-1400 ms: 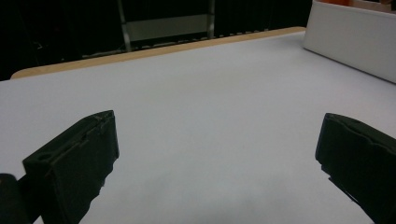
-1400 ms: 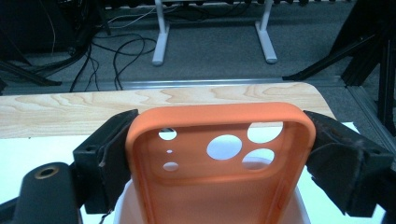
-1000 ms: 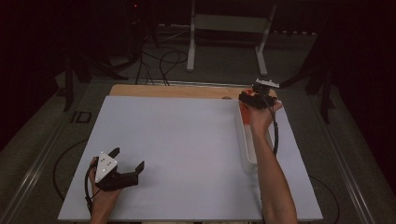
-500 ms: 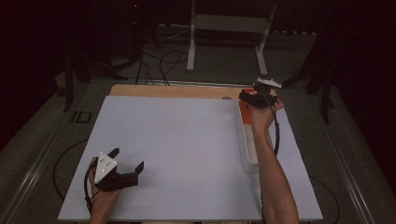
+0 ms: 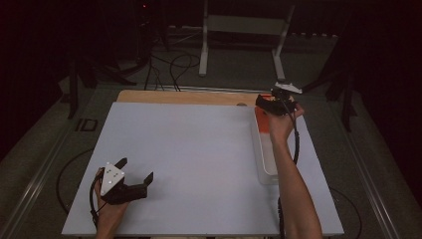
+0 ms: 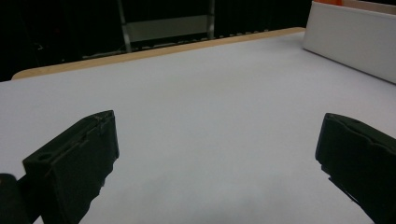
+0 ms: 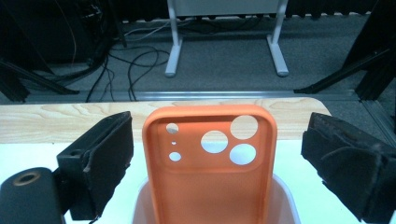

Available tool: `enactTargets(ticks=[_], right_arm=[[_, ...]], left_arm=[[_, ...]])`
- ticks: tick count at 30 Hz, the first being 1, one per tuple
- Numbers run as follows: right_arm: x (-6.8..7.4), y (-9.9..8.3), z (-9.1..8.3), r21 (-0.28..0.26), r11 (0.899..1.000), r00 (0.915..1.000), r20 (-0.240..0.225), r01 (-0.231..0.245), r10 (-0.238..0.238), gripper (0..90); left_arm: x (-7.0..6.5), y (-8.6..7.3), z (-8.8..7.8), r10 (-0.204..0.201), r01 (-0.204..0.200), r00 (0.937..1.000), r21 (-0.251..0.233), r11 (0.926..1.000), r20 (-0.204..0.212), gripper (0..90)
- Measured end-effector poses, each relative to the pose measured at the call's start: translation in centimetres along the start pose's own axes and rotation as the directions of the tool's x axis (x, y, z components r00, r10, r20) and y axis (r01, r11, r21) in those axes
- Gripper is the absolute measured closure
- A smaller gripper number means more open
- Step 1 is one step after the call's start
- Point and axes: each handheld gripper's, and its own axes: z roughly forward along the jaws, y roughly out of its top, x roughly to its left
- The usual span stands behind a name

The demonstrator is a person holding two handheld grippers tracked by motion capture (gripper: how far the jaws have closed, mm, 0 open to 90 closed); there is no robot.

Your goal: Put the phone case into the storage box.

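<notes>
An orange phone case (image 7: 210,186) with round camera holes leans upright in the far end of a long white tray (image 5: 263,167). In the high view it shows as an orange patch (image 5: 263,124). My right gripper (image 7: 219,135) is open, one jaw on each side of the case and both clear of it. In the high view this gripper (image 5: 271,102) hovers over the tray's far end. My left gripper (image 5: 135,170) rests open near the table's front left with nothing between its jaws. Its own view has the gripper (image 6: 217,121) over bare white surface, with the tray wall (image 6: 350,42) off to the right.
A white sheet (image 5: 189,159) covers the table, and a wooden strip (image 5: 184,97) runs along its far edge. Beyond it, on the dark floor, are a metal stand (image 5: 244,25) and cables (image 5: 169,64).
</notes>
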Motion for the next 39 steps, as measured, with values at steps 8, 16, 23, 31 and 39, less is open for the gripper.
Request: enactTargets(ticks=[8,16,23,31,39], right_arm=[[-0.4,-0.1,-0.8,0.006,0.999,0.9985,-0.045,0.032,-0.032,9.1],[0.1,-0.6,-1.4,0.033,0.995,0.9895,-0.117,0.089,-0.085,9.1],[0.6,-1.1,-2.4,0.044,0.99,0.9764,-0.179,0.131,-0.121,9.1],[0.7,-1.8,-3.6,0.04,0.988,0.965,-0.224,0.149,-0.137,9.1],[1.0,-2.1,-5.2,0.013,0.985,0.9474,-0.276,0.173,-0.163,9.1]], left_arm=[[-0.1,0.0,0.1,0.002,-0.002,1.0,0.003,1.0,0.002,0.2],[-0.1,0.0,0.1,0.003,-0.003,1.0,0.006,1.0,0.005,0.2],[-0.1,0.0,0.1,0.002,-0.002,1.0,0.005,1.0,0.006,0.3],[-0.2,0.0,0.2,0.005,-0.005,0.9999,0.007,1.0,0.013,0.3],[-0.1,0.0,0.2,0.002,-0.002,0.9998,0.009,1.0,0.019,0.2]])
